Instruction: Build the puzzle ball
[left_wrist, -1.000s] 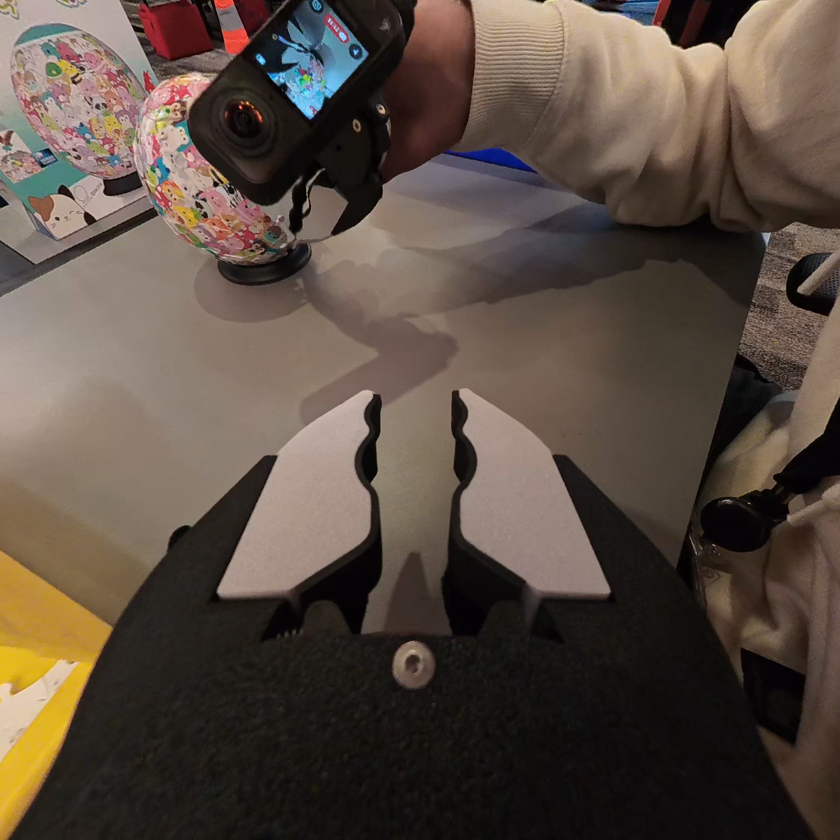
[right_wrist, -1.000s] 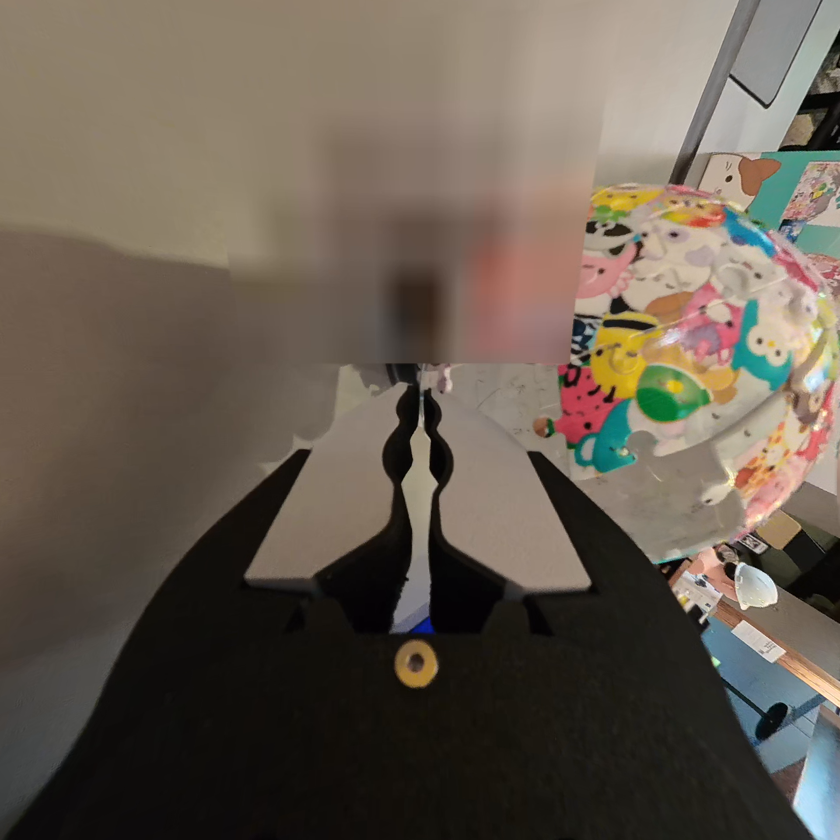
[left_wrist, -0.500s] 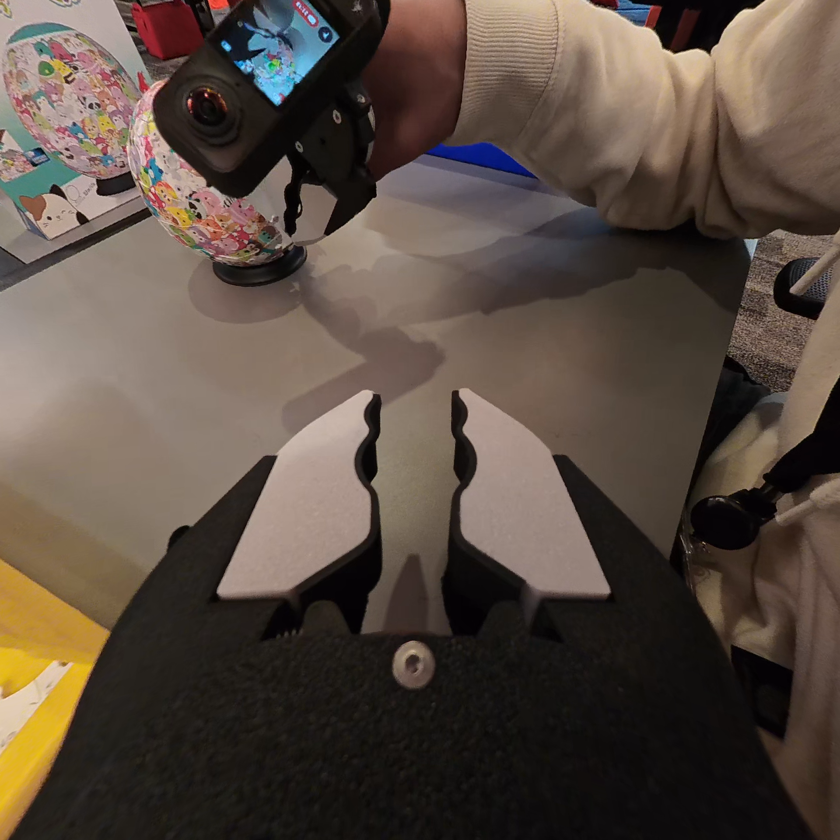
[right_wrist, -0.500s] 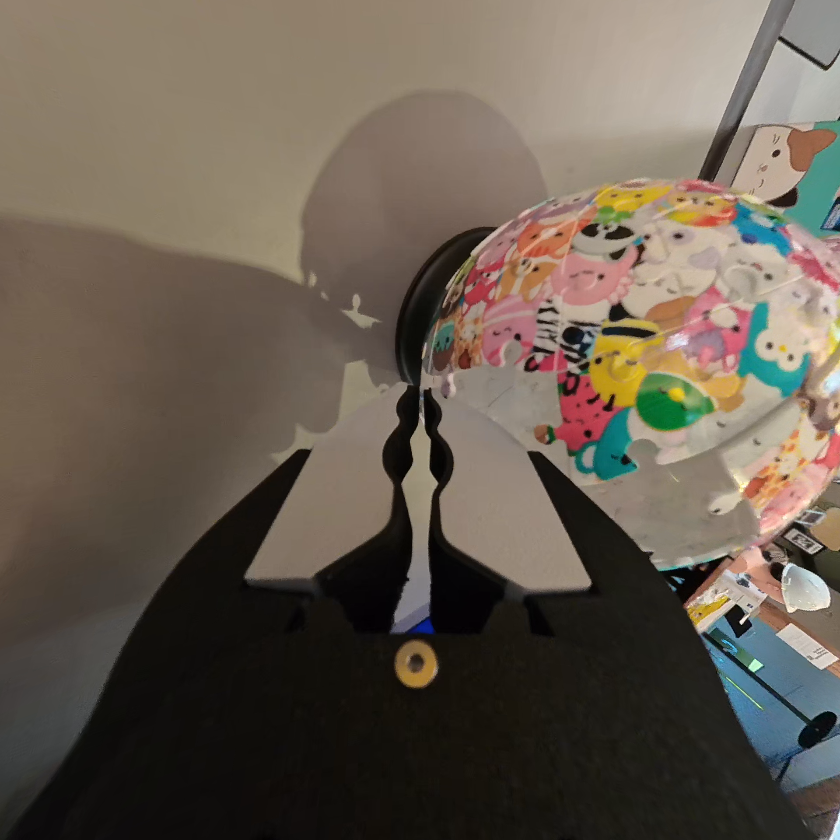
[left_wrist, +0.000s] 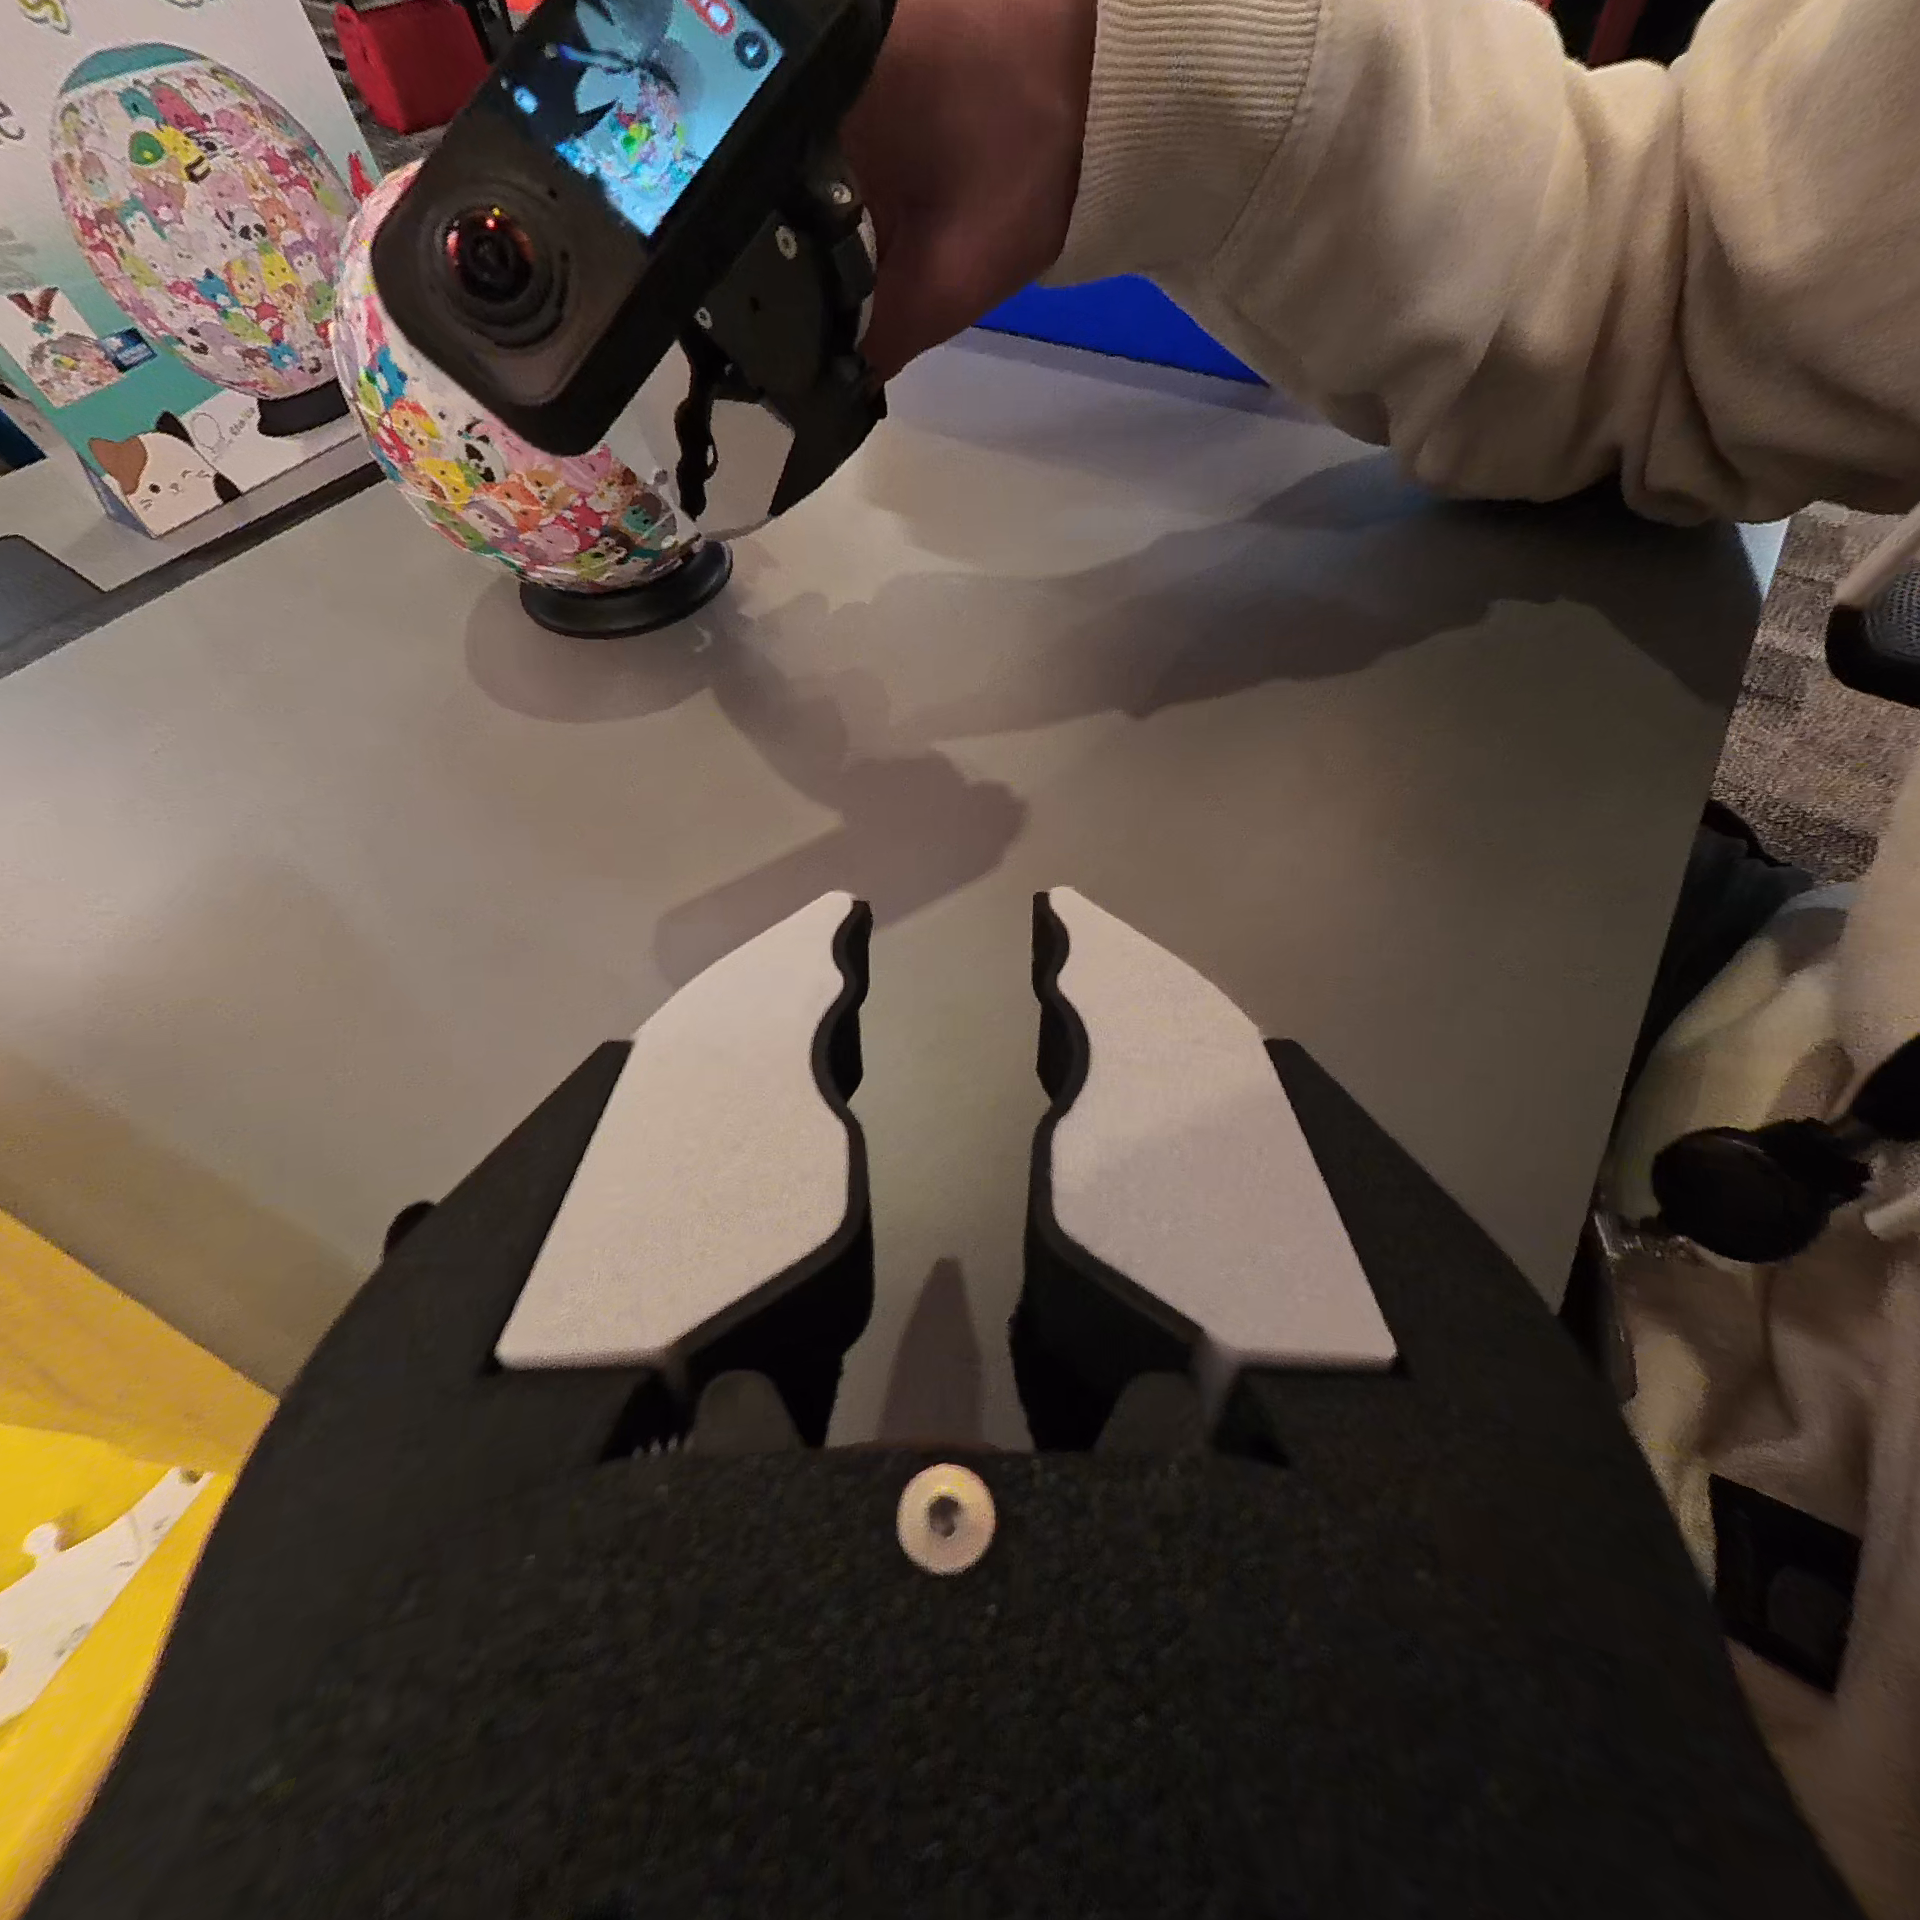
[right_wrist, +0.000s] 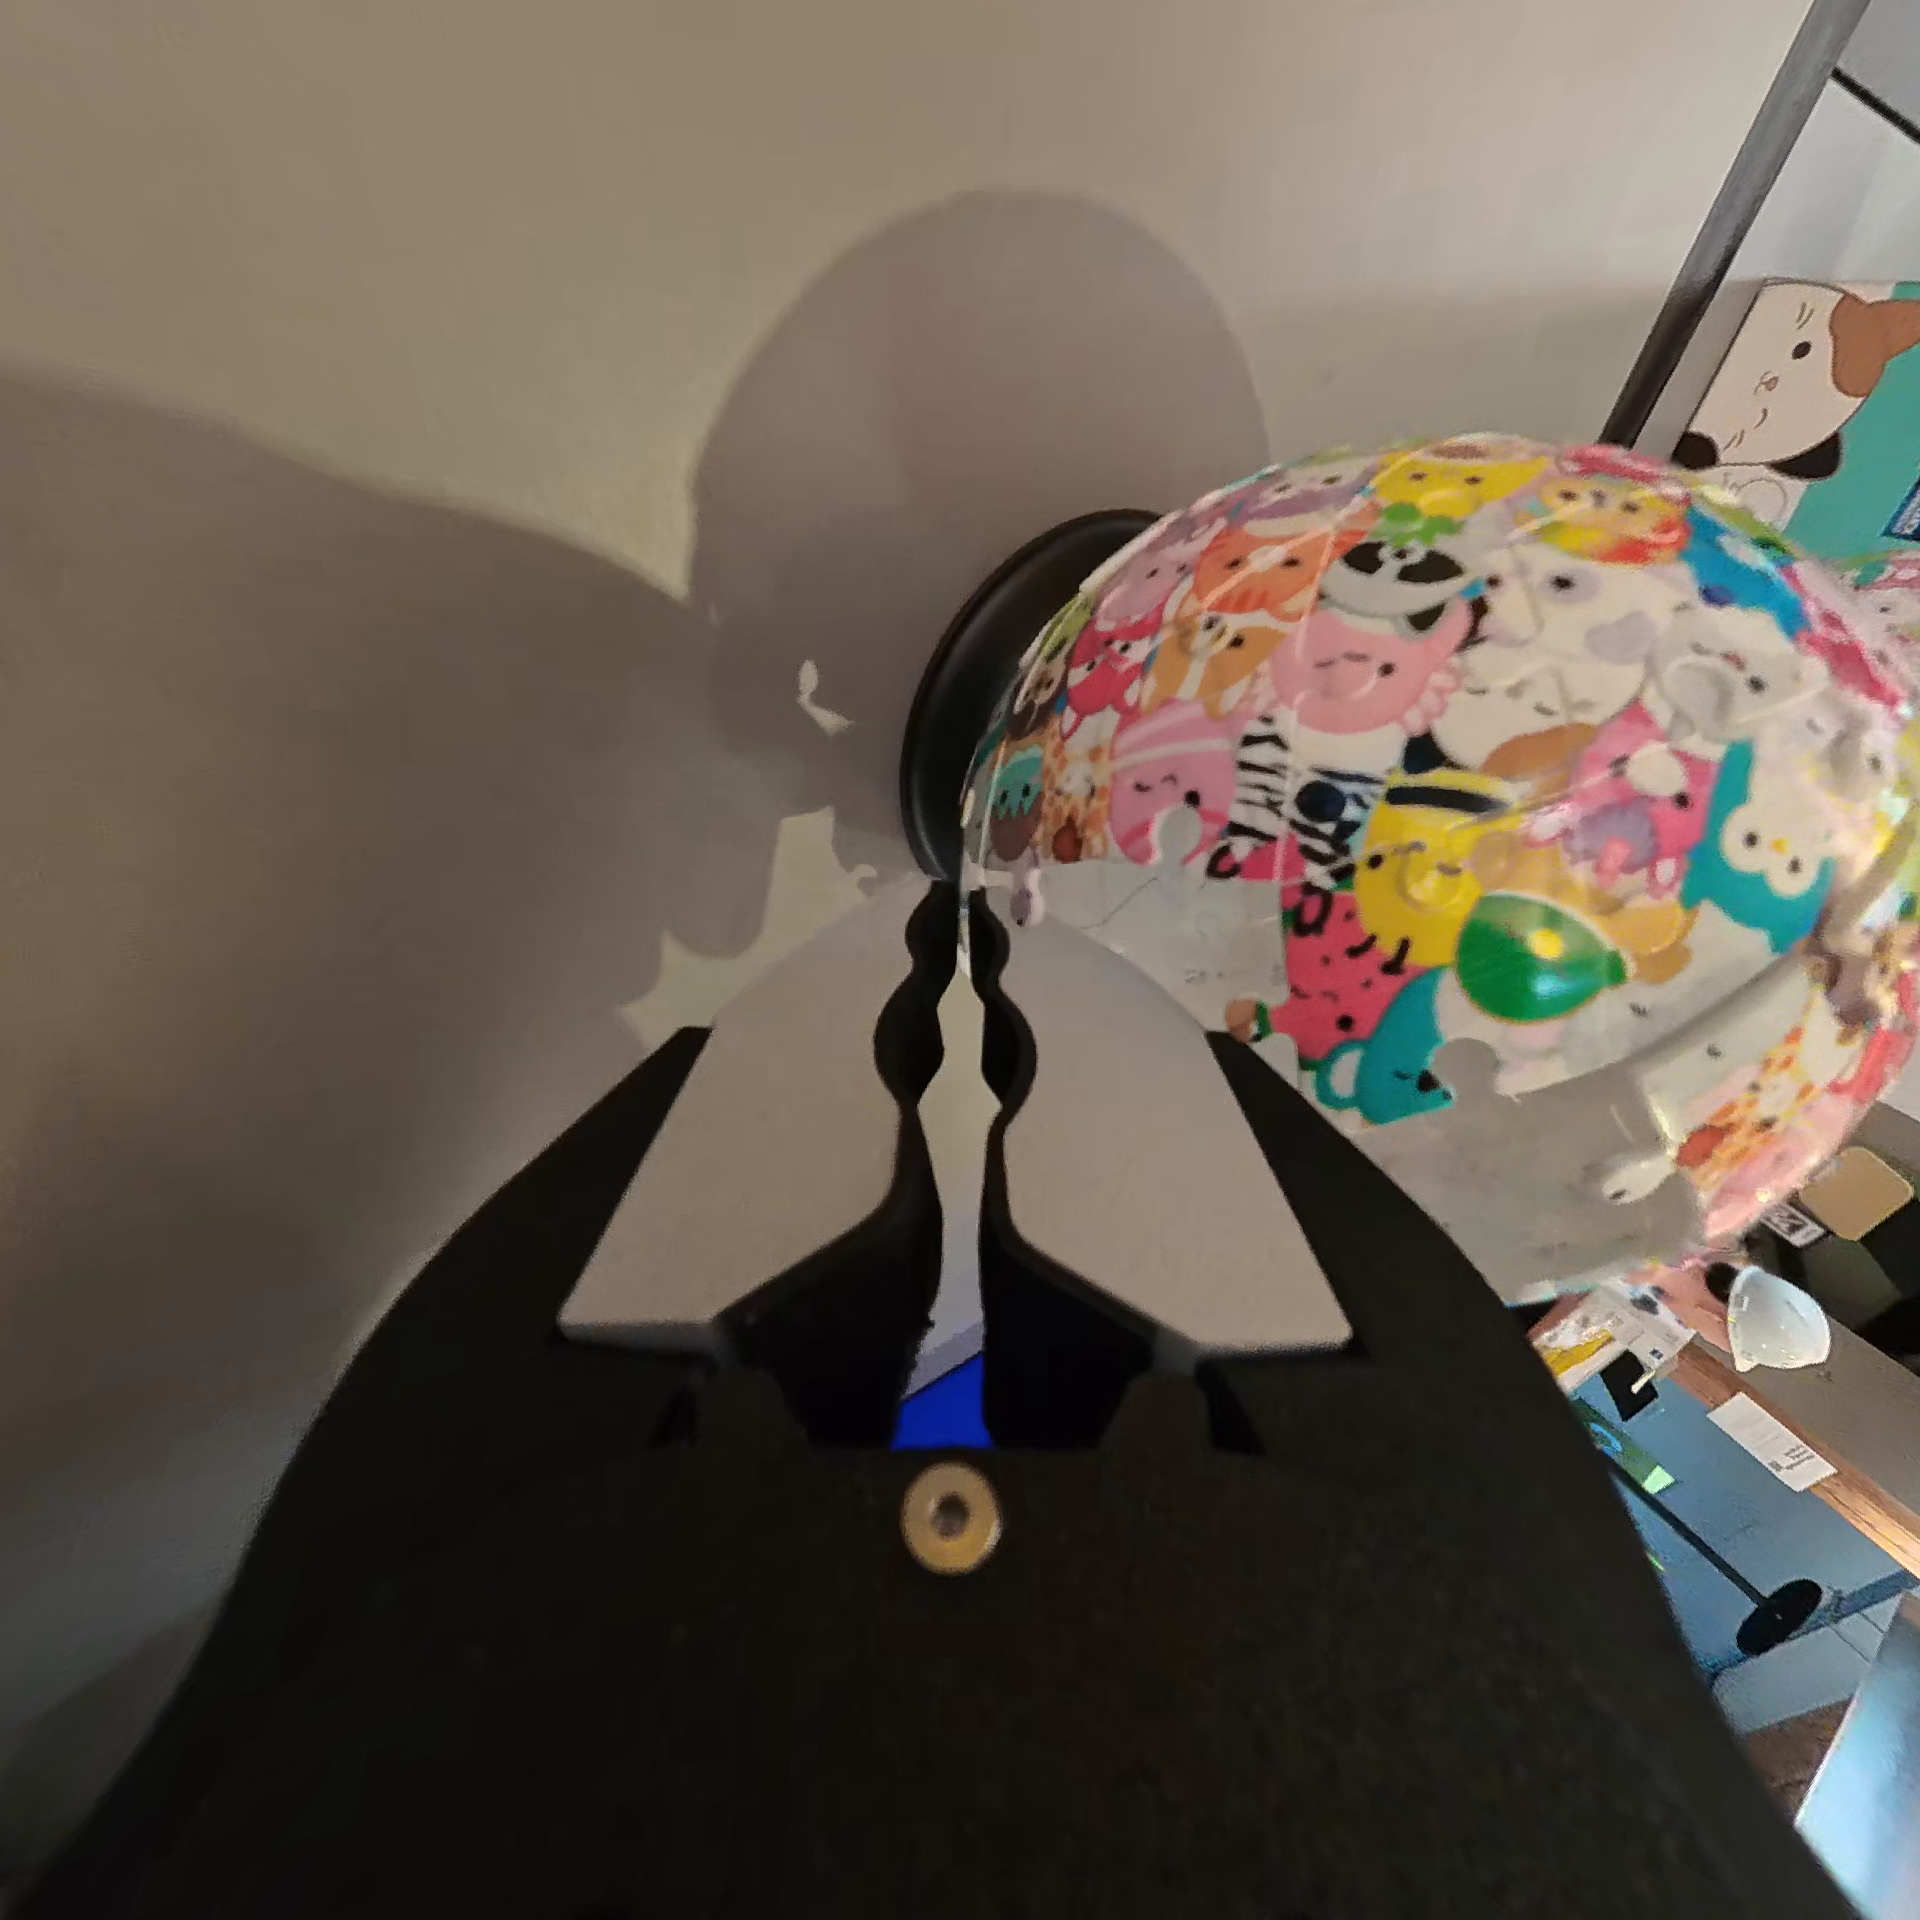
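We count one colourful, cartoon-printed puzzle ball (left_wrist: 499, 488) with gaps in its shell, on one round black stand (left_wrist: 629, 603). One printed cardboard box (left_wrist: 156, 260) stands behind it on the single grey worktop (left_wrist: 1299, 831). Two black grippers with grey jaws show: ours (left_wrist: 951, 914) and one farther off (left_wrist: 727, 457). One yellow tray (left_wrist: 94, 1455) holds at least one white loose piece (left_wrist: 73, 1590).

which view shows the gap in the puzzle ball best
The right wrist view: the puzzle ball fills it, its missing patch facing the camera. In the left wrist view the ball is far and half hidden behind the right hand-held gripper.
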